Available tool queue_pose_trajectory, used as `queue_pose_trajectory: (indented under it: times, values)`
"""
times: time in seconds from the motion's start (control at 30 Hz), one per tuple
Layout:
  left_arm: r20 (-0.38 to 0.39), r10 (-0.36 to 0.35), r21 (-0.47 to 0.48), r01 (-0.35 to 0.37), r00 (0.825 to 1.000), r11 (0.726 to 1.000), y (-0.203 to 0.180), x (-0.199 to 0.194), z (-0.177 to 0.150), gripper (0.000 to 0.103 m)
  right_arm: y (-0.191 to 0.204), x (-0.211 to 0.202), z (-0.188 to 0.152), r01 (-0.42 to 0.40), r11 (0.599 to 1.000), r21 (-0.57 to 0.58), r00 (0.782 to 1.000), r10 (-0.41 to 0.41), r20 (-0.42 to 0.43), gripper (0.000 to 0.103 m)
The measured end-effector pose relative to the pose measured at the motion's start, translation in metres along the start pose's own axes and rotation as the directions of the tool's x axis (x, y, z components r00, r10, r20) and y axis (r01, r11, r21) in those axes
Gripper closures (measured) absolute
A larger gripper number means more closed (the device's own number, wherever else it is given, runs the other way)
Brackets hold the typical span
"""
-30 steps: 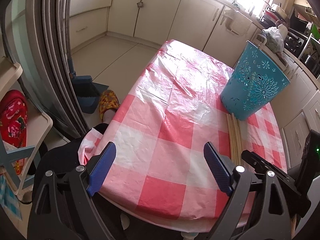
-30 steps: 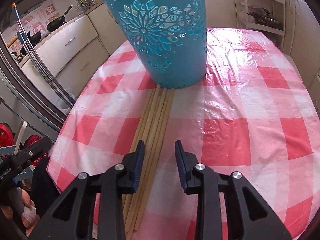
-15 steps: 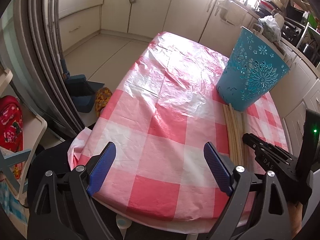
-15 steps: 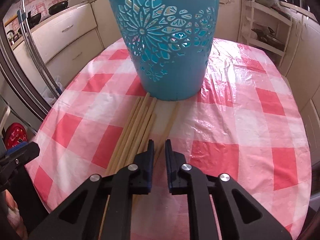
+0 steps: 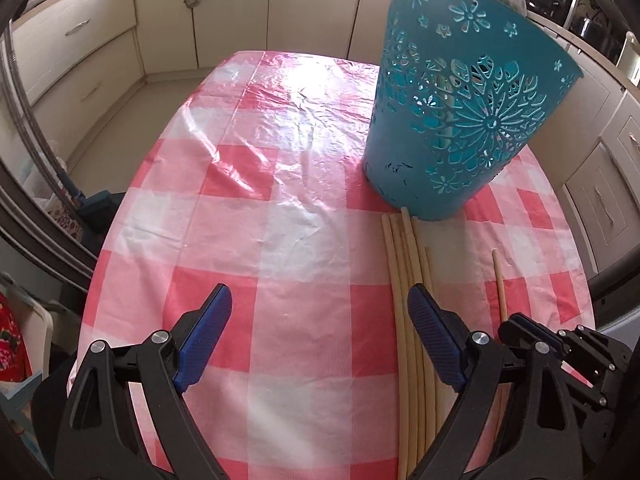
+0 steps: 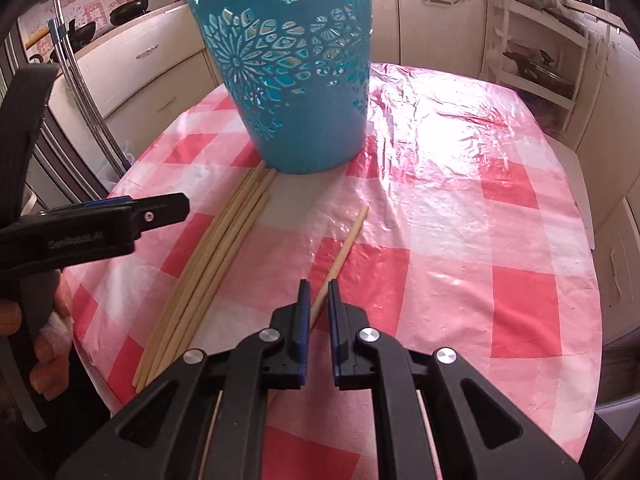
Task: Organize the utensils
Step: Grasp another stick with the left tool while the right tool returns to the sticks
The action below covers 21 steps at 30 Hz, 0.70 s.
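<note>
Lifted clear of the bundle (image 6: pixel 208 264), one chopstick (image 6: pixel 344 244) sits clamped in the right hand-held gripper (image 6: pixel 318 300); left hand-held gripper (image 5: pixel 320 320) gapes wide.

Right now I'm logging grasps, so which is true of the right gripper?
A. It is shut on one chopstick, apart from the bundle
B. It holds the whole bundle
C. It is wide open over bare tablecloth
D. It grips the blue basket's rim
A: the right gripper is closed on a single chopstick, which points toward the blue basket, while the bundle of chopsticks lies separately to its left on the tablecloth.
</note>
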<state>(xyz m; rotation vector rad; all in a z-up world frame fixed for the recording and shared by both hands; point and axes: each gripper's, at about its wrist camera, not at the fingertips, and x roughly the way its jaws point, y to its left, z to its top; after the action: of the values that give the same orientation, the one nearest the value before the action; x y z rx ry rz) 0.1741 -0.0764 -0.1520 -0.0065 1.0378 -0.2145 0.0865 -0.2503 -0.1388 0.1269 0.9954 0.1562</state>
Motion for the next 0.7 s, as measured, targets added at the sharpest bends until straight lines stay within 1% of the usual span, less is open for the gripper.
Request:
queue_pose_trajectory:
  times: [0.17, 0.23, 0.3, 0.33, 0.43, 0.5, 0.57, 0.6, 0.67, 0.7]
  values:
    - [-0.037, 0.027, 0.016, -0.027, 0.999, 1.000, -0.008, 0.020, 0.006, 0.017, -0.005, 0.000, 0.002, -0.033, 0.999, 0.035, 0.999, 0.033, 0.002, 0.092]
    - [-0.030, 0.047, 0.041, -0.046, 0.998, 0.998, -0.012, 0.022, 0.006, 0.017, -0.007, 0.000, 0.003, -0.036, 0.998, 0.048, 0.999, 0.035, 0.003, 0.091]
    - [-0.028, 0.060, 0.053, -0.058, 0.998, 0.997, -0.014, 0.024, 0.007, 0.017, -0.010, 0.000, 0.005, -0.039, 0.997, 0.062, 0.999, 0.038, 0.008, 0.084]
    - [-0.028, 0.065, 0.057, -0.063, 0.998, 0.996, -0.016, 0.024, 0.007, 0.017, -0.012, 0.000, 0.006, -0.038, 0.997, 0.067, 0.999, 0.037, 0.009, 0.083]
    - [-0.028, 0.078, 0.076, -0.076, 0.997, 0.994, -0.018, 0.026, 0.008, 0.018, -0.012, 0.002, 0.008, -0.034, 0.997, 0.066, 0.999, 0.033, 0.012, 0.083]
    - [-0.022, 0.084, 0.095, -0.081, 0.996, 0.992, -0.020, 0.025, 0.007, 0.019, -0.010, 0.003, 0.009, -0.022, 0.999, 0.042, 1.000, 0.022, 0.011, 0.083]
    - [-0.010, 0.075, 0.115, -0.074, 0.997, 0.991, -0.021, 0.023, 0.007, 0.031, -0.007, 0.004, 0.010, -0.011, 1.000, 0.009, 1.000, 0.011, 0.005, 0.083]
    - [-0.006, 0.066, 0.126, -0.065, 0.998, 0.990, -0.022, 0.023, 0.009, 0.035, -0.005, 0.005, 0.010, -0.008, 1.000, -0.005, 1.000, 0.008, 0.001, 0.083]
    - [-0.006, 0.049, 0.146, -0.048, 0.999, 0.988, -0.023, 0.021, 0.011, 0.049, -0.005, 0.006, 0.013, -0.003, 1.000, -0.020, 1.000, 0.002, -0.011, 0.083]
    - [-0.006, 0.041, 0.155, -0.039, 0.999, 0.987, -0.023, 0.021, 0.012, 0.054, -0.005, 0.008, 0.015, 0.000, 1.000, -0.022, 1.000, 0.000, -0.018, 0.083]
